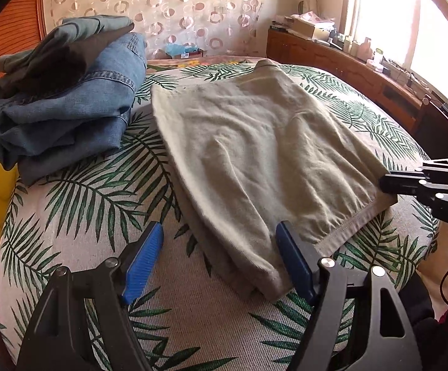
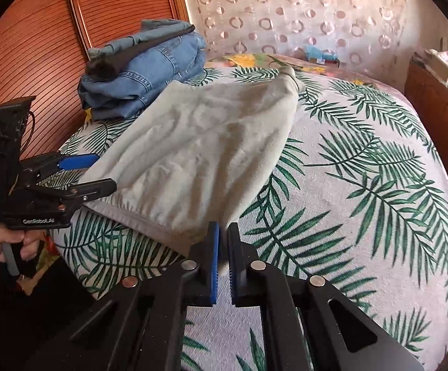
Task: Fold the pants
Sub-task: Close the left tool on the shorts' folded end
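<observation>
right now the khaki pants [image 1: 254, 157] lie folded flat across the middle of the palm-leaf bedspread [image 1: 78, 204], so a further fold looks to be in hand. the left gripper [image 1: 220, 247] stands wide open, straddling the near corner at the bottom of its frame. the right gripper [image 2: 223, 247] is nearly closed on the other hem corner, though the contact itself is hard to make out. next the left must pinch its corner. the stack of folded jeans [image 1: 69, 105] sits upper left.

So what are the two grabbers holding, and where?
The right gripper pinches the beige pants at a near hem corner. The left gripper is open, holding nothing.
</observation>
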